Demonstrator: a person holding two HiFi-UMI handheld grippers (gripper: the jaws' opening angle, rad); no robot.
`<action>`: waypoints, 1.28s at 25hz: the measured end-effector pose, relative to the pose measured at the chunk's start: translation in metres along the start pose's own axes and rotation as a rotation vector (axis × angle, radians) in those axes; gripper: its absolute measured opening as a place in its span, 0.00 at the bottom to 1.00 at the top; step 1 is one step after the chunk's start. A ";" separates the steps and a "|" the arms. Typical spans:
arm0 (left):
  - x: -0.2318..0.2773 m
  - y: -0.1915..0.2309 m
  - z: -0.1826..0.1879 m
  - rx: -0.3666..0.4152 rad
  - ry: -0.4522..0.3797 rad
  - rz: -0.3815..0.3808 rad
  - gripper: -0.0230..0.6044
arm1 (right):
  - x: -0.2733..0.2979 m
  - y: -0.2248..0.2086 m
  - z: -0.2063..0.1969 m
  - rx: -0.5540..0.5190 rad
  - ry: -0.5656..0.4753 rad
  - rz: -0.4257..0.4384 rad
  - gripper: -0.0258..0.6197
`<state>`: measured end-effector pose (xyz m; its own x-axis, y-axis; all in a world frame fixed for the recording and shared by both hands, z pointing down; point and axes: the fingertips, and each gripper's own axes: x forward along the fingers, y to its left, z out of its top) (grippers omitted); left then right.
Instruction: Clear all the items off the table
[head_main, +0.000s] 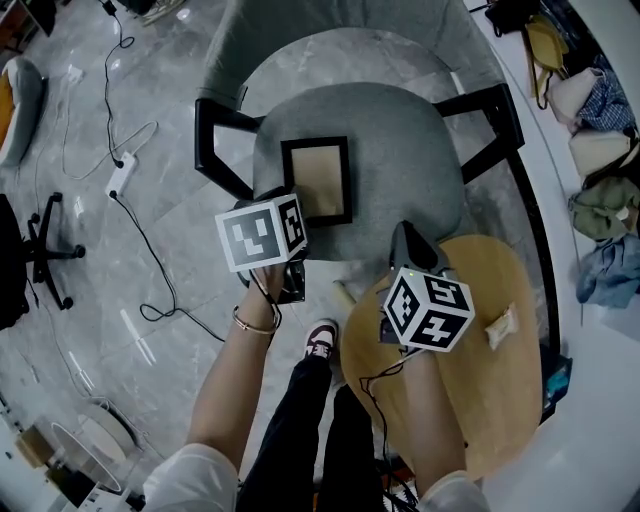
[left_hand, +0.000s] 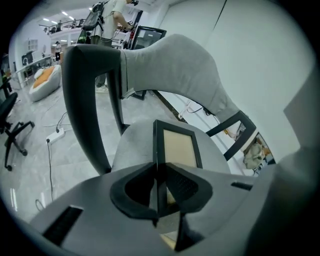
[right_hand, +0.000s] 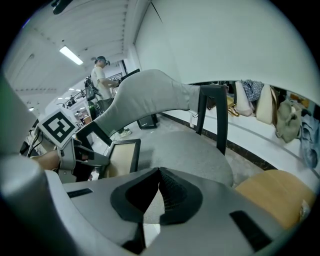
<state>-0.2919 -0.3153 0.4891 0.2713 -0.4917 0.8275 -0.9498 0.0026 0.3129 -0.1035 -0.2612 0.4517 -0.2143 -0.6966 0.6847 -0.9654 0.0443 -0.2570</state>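
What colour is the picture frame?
The picture frame is black with a tan middle; head view shows it best.

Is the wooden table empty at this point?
No, a small pale packet lies on the wooden table, near its right edge in the head view.

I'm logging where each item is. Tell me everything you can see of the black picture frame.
The picture frame is rectangular: a narrow black border, plastic or painted wood by its look, around a plain tan panel with no picture showing. It lies about flat over the grey chair seat, off the wooden table. The left gripper is shut on its left rail. Whether it rests on the seat cannot be told.
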 end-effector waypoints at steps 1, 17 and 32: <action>0.002 0.003 0.000 -0.001 0.003 0.008 0.16 | 0.001 -0.001 -0.001 0.004 0.003 -0.001 0.08; 0.012 0.015 0.007 0.123 -0.032 0.097 0.21 | -0.003 -0.020 -0.014 0.036 0.018 -0.035 0.08; -0.014 -0.001 0.006 0.123 -0.105 0.092 0.20 | -0.024 -0.030 -0.016 0.033 0.019 -0.053 0.08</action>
<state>-0.2961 -0.3133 0.4743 0.1709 -0.5825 0.7947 -0.9835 -0.0519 0.1735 -0.0715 -0.2348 0.4541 -0.1656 -0.6836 0.7108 -0.9702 -0.0161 -0.2416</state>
